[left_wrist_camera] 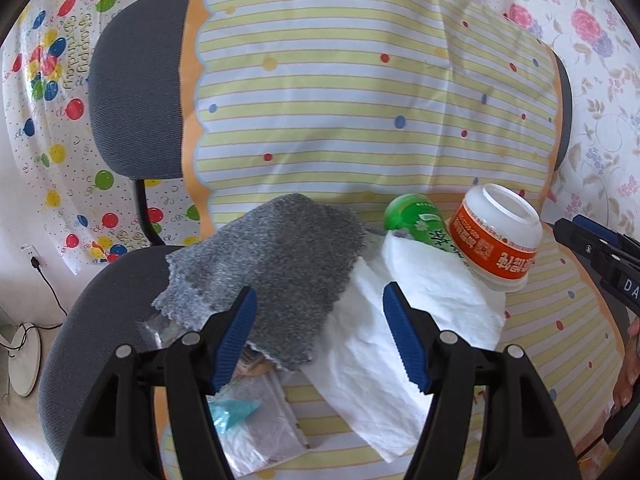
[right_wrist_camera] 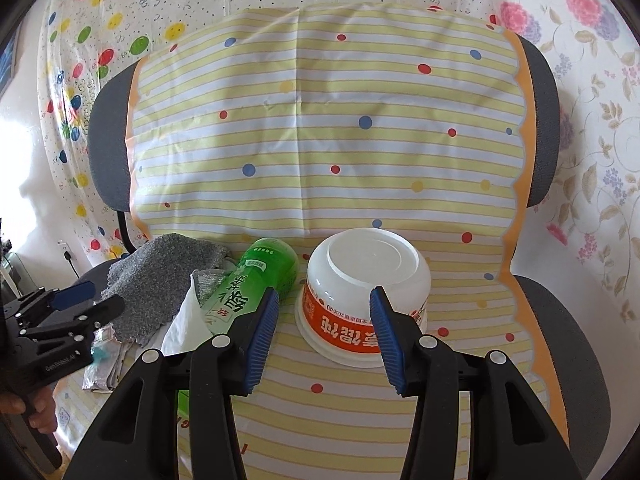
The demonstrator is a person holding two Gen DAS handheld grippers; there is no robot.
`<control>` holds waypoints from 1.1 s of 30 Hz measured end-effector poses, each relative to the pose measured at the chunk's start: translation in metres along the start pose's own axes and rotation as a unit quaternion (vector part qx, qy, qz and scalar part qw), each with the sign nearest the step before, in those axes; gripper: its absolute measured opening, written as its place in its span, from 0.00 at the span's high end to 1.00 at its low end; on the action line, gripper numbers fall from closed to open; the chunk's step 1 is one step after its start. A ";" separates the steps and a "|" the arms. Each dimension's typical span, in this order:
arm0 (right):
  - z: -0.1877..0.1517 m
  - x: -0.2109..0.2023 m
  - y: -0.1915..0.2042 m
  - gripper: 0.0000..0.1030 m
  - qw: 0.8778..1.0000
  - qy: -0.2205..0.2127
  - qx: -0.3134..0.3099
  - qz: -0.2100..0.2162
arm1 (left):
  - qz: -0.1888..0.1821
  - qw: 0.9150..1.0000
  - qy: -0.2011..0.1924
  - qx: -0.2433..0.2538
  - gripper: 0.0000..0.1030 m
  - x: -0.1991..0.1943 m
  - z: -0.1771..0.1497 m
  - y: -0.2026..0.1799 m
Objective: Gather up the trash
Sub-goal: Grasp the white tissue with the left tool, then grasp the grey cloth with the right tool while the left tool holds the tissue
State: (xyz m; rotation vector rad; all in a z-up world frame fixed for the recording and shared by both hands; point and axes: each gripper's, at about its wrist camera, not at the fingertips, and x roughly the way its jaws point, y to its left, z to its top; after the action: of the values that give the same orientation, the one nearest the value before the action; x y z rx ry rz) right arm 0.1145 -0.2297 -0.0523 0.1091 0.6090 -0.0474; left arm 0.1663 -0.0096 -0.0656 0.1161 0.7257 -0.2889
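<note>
Trash lies on a chair seat covered by a striped cloth (left_wrist_camera: pixel 360 80). A grey rag (left_wrist_camera: pixel 276 252) lies at left, a white tissue (left_wrist_camera: pixel 400 328) beside it, a green bottle (left_wrist_camera: pixel 416 220) on its side, and an upturned white noodle bowl (left_wrist_camera: pixel 496 236) with an orange label. My left gripper (left_wrist_camera: pixel 320 336) is open above the rag's edge and the tissue. My right gripper (right_wrist_camera: pixel 324 328) is open and empty, with the bowl (right_wrist_camera: pixel 368 292) just ahead between its fingers and the bottle (right_wrist_camera: pixel 256 280) to their left. The rag (right_wrist_camera: pixel 160 284) and tissue (right_wrist_camera: pixel 184 328) show at left.
Clear plastic wrappers (left_wrist_camera: pixel 256 420) with a teal scrap lie under the rag near the seat front. The grey chair back (right_wrist_camera: pixel 540 128) stands behind. Balloon-print sheet (right_wrist_camera: pixel 120 20) and floral sheet (right_wrist_camera: pixel 592 80) hang beyond. A white fan base (left_wrist_camera: pixel 24 360) sits on the floor at left.
</note>
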 end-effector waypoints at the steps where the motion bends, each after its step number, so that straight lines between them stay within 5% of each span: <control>1: 0.000 -0.001 0.000 0.52 1.000 -0.001 -0.001 -0.001 | -0.008 1.000 0.005 0.002 0.38 0.002 0.000 -0.005; 13: -0.003 -0.003 -0.030 0.52 1.000 0.000 0.018 -0.023 | -0.139 0.987 0.065 -0.051 0.34 0.038 -0.003 -0.034; 18: -0.009 -0.006 -0.030 0.52 1.000 0.002 0.023 -0.010 | -0.212 0.970 0.079 -0.086 0.75 0.042 -0.001 -0.029; 20: -0.011 -0.009 -0.025 0.52 1.000 0.002 0.021 -0.003 | -0.199 0.974 0.073 -0.074 0.97 0.038 0.001 -0.031; 21: -0.011 -0.011 -0.021 0.52 1.000 0.002 0.019 0.000 | -0.191 0.976 0.075 -0.067 1.00 0.038 0.001 -0.032; 25: -0.011 -0.021 -0.007 0.52 1.000 -0.004 0.010 0.012 | -0.132 0.991 0.019 -0.028 1.00 0.007 0.006 -0.025; 33: -0.004 -0.022 0.033 0.49 0.999 -0.006 -0.005 0.050 | -0.058 0.992 -0.108 0.005 1.00 -0.074 0.034 0.007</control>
State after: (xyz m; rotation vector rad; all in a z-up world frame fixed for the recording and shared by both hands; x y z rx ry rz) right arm 0.0967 -0.1963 -0.0405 0.1289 0.5903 0.0520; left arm 0.1377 0.0068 0.0095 0.0502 0.5162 -0.4094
